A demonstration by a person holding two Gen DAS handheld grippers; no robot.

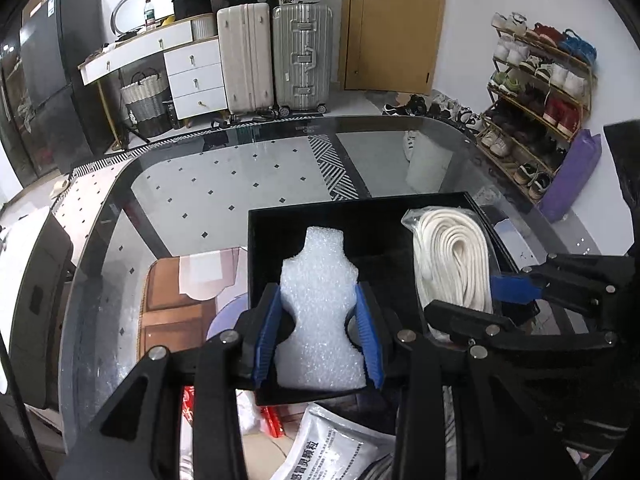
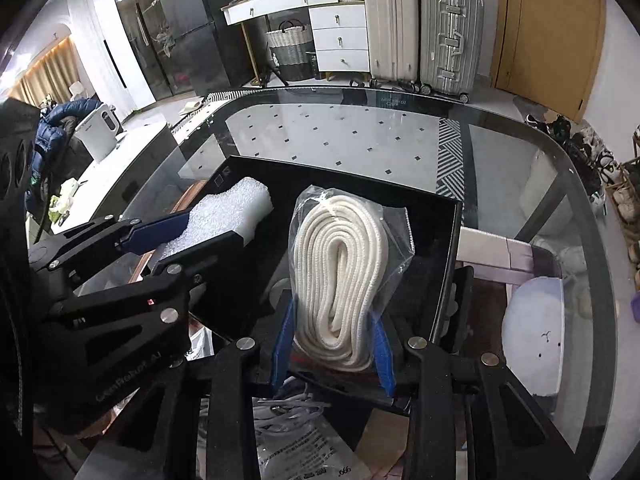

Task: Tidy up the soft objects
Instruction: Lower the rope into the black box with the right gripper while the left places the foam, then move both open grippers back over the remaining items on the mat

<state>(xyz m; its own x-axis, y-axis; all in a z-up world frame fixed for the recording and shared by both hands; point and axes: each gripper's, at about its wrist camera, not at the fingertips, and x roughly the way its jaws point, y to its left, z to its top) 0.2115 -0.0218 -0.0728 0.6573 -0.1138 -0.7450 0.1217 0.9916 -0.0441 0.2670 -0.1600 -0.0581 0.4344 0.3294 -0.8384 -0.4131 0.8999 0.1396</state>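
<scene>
While the glass table [image 1: 192, 208] is filling most of both views, a black tray [image 1: 280, 232] is being shown at its near edge, in the lower middle of each frame. Nothing else is being seen resting on the glass top itself; the clutter of packets at the bottom of the frames is lying lower down, in front of the table.

Two soft things are being brought to that tray together. A bagged coil of white rope [image 2: 340, 272] is being held upright over the tray's right half in the right-wrist view, the right gripper [image 2: 332, 344] being clamped narrowly on its lower end, with the blue pads pressing into the plastic on both sides. Whether the coil's bottom is already touching the tray floor cannot be told.

A white foam piece [image 1: 320, 312], notched at its waist, is being gripped there by the left gripper [image 1: 320, 336], whose jaws are likewise being kept narrow and pressed against the foam. It is being held over the tray's left half, its lower edge near the tray's front wall.

As a judgement, the task is being carried well along: both items are positioned at the tray, side by side, but neither is being released yet. Setting down, letting go and any tidying are left.
</scene>
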